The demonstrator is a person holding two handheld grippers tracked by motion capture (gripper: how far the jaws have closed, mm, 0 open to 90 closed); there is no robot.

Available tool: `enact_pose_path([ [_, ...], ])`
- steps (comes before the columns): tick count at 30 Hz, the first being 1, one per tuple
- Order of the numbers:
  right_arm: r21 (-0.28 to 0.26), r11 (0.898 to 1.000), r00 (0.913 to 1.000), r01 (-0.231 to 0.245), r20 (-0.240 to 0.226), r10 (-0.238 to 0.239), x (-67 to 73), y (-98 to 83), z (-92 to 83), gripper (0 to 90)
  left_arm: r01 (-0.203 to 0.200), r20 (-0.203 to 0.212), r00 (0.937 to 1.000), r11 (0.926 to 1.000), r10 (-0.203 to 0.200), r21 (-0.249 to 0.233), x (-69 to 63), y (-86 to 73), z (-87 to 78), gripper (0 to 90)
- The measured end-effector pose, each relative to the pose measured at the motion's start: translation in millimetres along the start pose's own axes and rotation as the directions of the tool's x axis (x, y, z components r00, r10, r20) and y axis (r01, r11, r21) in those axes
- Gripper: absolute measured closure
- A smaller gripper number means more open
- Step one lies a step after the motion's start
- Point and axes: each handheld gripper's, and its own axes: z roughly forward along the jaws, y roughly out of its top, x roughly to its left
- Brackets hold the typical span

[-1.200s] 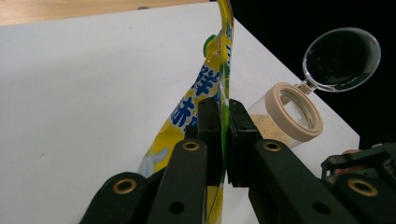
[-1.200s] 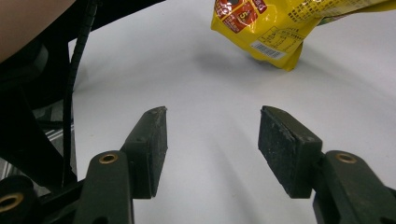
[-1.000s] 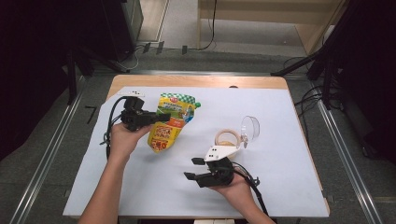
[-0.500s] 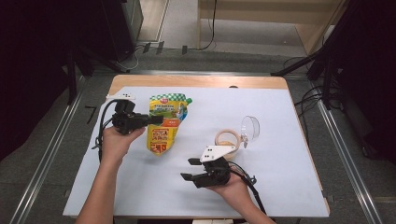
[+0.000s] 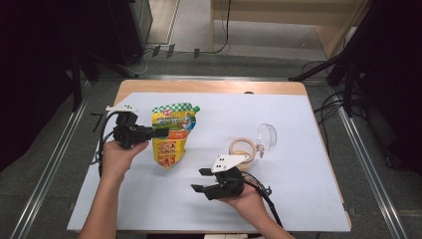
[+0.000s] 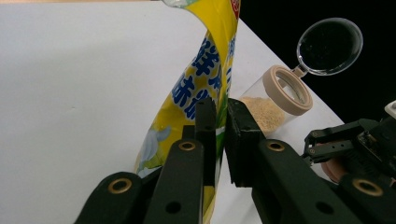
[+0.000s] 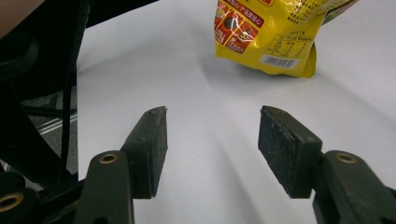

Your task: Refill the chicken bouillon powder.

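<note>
Pouring has not begun: left gripper (image 6: pixel 219 116) clamps the yellow refill pouch (image 5: pixel 171 134), lifted left of the open jar (image 5: pixel 246 149); right gripper (image 7: pixel 212 140) waits empty, jaws apart, before the jar.

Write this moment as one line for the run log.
left tool: shut on yellow pouch | right tool: open, nothing held, over white table | jar: lid open, untouched
</note>
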Motion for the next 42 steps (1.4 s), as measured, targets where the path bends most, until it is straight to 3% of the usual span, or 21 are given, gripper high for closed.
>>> enact_pose_path([
  [12, 0.002, 1.000, 1.0000, 0.008, 0.000, -0.008, -0.5, 0.4, 0.8, 44.0, -0.015, 0.048, 0.9987, 0.9995, 0.017, -0.028, 0.6, -0.2, -9.3, 72.1],
  [20, 0.005, 1.000, 1.0000, 0.008, -0.001, -0.008, -0.2, 0.7, 0.9, 44.0, -0.041, 0.020, 0.9990, 0.9989, 0.041, -0.023, -4.2, 3.3, -16.7, 67.7],
  [27, 0.009, 1.000, 0.9999, -0.007, 0.012, 0.007, -1.7, 2.3, -1.2, 44.5, -0.036, 0.019, 0.9992, 0.9991, 0.036, -0.023, -10.3, 12.9, -25.8, 65.1],
  [31, 0.012, 1.000, 0.9999, -0.004, 0.017, 0.003, -2.2, 4.3, -2.8, 44.7, -0.052, 0.025, 0.9983, 0.9982, 0.053, -0.030, -16.1, 19.0, -32.4, 65.1],
  [40, 0.032, 0.999, 0.9994, -0.015, 0.033, 0.014, -3.3, 12.3, -10.1, 44.6, -0.055, -0.009, 0.9985, 0.9973, 0.054, -0.049, -25.1, 32.4, -47.6, 65.5],
  [42, 0.033, 0.999, 0.9993, -0.021, 0.031, 0.020, -4.0, 14.3, -13.2, 44.8, -0.053, -0.038, 0.9980, 0.9973, 0.051, -0.052, -26.6, 34.1, -50.7, 65.2],
])
